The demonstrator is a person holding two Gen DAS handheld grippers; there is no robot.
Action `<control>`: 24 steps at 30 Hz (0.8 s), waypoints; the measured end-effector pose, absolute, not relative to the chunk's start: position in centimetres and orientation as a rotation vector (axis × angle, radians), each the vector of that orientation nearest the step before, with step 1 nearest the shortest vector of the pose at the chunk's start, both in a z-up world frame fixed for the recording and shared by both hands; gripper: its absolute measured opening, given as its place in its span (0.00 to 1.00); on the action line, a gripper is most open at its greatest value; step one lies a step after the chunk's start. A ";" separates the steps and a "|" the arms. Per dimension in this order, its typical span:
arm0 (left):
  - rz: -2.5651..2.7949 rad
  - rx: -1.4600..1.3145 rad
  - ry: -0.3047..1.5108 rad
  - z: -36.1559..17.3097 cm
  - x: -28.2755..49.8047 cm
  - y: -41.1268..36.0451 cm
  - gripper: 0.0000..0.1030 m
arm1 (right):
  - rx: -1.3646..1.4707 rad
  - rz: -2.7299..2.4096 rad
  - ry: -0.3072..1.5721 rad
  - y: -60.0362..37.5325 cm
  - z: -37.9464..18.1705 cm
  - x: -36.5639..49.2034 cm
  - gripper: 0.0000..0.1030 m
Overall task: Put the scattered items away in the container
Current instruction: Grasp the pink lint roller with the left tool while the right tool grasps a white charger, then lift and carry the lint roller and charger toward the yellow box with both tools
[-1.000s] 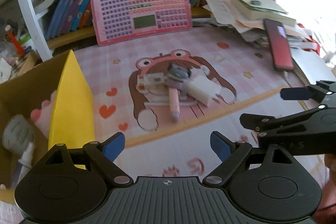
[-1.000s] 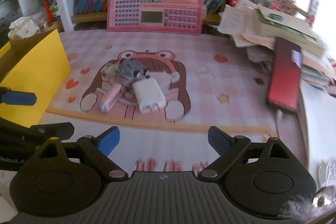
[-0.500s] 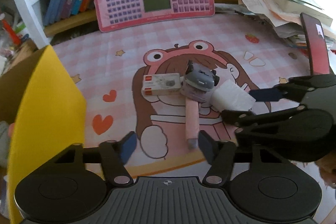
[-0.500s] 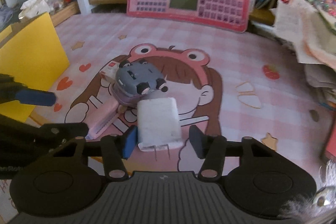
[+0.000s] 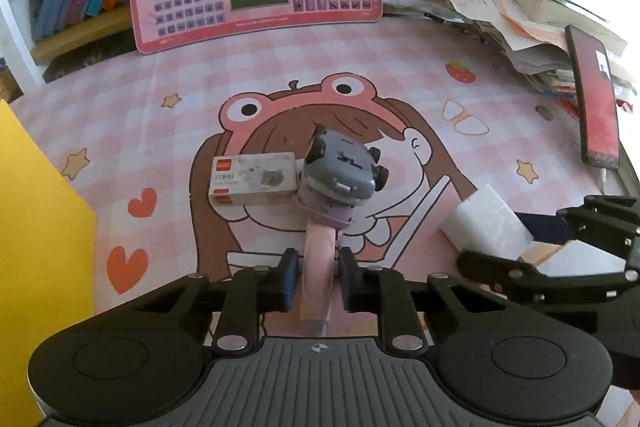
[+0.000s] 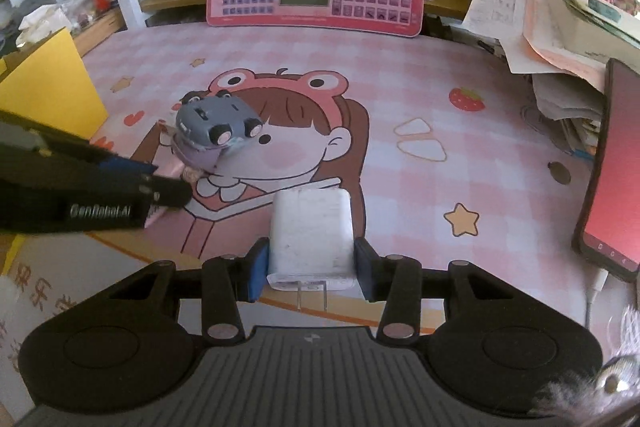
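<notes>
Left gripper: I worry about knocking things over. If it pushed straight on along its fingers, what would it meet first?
Probably the grey toy car, lying on the far end of the pink pen that the left gripper clamps; depth is uncertain.

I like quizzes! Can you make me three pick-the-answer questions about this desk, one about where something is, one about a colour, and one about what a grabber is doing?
1. Where does the grey toy car sit?
A. on the pink pen's far end
B. inside the box
C. on the phone

2. What colour is the box flap?
A. green
B. yellow
C. white

3. What is between the right gripper's pads?
A. nothing
B. the eraser
C. the white charger

Answers: 1 A, the car rests on the pink pen. 2 B, it is plainly yellow. 3 C, the pads flank the charger as they close.
</notes>
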State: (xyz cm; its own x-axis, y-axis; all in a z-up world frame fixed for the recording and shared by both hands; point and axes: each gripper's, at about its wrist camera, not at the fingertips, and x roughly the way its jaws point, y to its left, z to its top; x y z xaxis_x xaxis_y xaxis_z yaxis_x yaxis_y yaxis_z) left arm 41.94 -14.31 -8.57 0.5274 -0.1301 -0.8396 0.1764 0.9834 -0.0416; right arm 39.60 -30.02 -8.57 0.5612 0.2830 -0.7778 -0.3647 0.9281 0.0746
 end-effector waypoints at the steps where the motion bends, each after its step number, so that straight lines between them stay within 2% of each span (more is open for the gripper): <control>1: -0.185 0.048 1.000 -8.6 42.0 -14.3 0.13 | -0.100 0.381 0.895 -30.0 -8.6 39.6 0.41; 5: -0.194 0.016 1.017 -8.4 41.4 -13.9 0.13 | -0.118 0.378 0.890 -29.6 -8.8 39.8 0.43; 13: -0.166 -0.065 1.018 -7.2 38.0 -12.2 0.13 | -0.130 0.364 0.892 -29.1 -8.6 39.3 0.40; 24: -0.175 -0.157 0.985 -5.0 32.6 -10.9 0.13 | -0.074 0.441 0.924 -28.7 -7.1 34.1 0.40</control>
